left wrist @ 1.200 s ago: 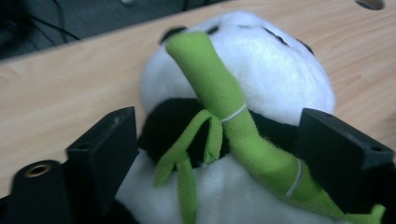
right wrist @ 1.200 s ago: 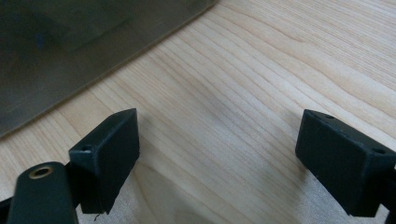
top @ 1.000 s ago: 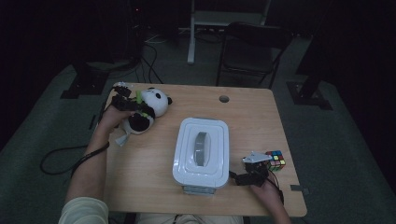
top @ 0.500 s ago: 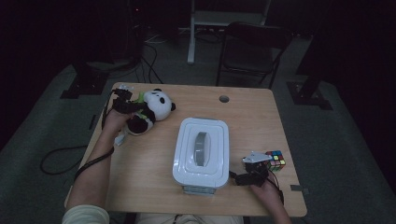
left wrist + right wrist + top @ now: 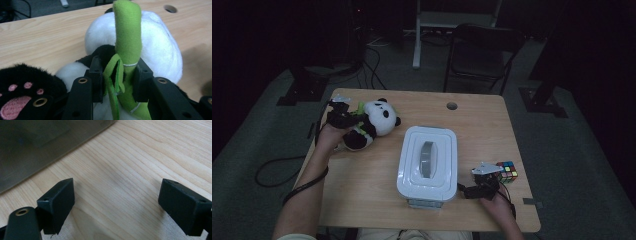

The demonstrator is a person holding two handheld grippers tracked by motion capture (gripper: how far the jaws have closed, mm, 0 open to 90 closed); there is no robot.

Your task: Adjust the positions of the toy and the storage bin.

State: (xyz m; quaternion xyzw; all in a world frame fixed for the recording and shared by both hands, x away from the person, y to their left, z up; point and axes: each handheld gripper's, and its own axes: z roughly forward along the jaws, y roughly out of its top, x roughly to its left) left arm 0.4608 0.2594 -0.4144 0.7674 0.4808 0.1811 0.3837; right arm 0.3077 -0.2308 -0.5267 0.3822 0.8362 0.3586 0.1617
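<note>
Gently, the left gripper [image 5: 117, 80] clamps the soft, light plush panda [image 5: 371, 122] by its green bamboo stalk [image 5: 127, 42], at the table's ten o'clock; the right gripper [image 5: 116, 205] stands open.

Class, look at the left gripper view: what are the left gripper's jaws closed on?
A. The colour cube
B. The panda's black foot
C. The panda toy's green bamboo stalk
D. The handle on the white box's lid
C: the left gripper has both black pads pressed against the green bamboo stalk of the panda toy.
</note>
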